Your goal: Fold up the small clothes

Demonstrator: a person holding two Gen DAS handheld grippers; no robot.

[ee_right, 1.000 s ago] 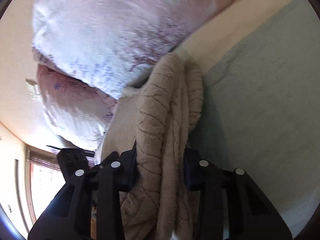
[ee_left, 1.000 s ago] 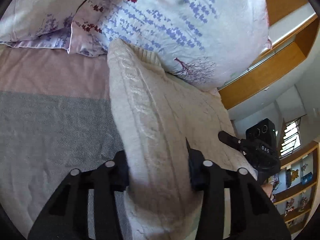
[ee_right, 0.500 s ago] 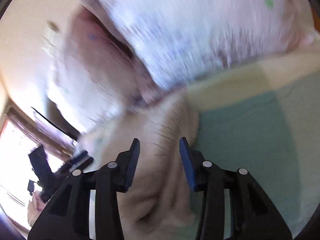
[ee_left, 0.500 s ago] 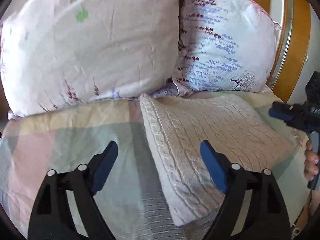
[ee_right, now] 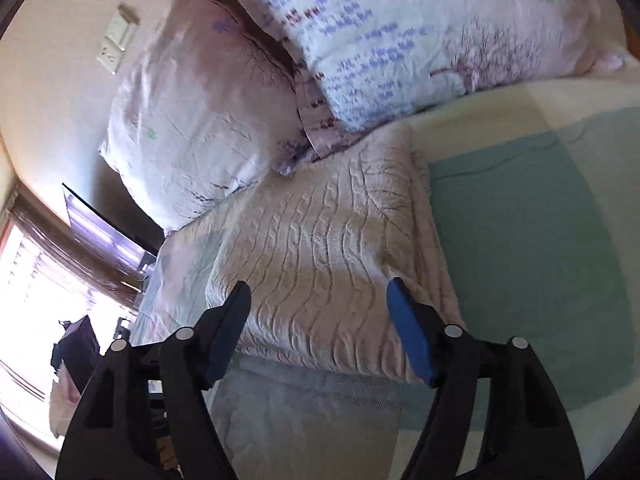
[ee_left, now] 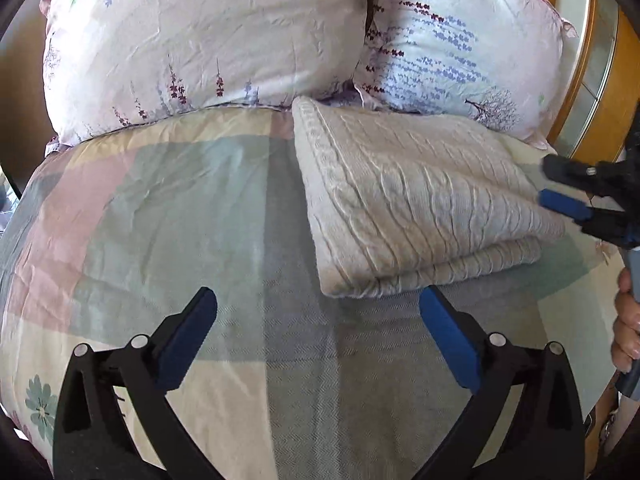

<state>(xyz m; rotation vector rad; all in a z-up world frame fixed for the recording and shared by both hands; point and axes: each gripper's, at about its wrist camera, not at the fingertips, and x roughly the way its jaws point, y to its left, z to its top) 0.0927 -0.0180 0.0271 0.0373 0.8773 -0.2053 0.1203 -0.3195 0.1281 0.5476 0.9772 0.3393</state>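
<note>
A cream cable-knit sweater (ee_left: 416,196) is lying folded on the patchwork bed cover (ee_left: 168,216), its far edge touching the two floral pillows (ee_left: 208,44). The left gripper (ee_left: 320,340) is hovering just short of the sweater's near edge, fingers spread and holding nothing. The right gripper (ee_right: 320,320) is hanging over the sweater (ee_right: 320,248), likewise spread wide and empty.

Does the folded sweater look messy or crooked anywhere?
Not really. The cream sweater lies folded flat on the bedspread below the pillows, its layers nearly even. Both claws are open, holding nothing.
</note>
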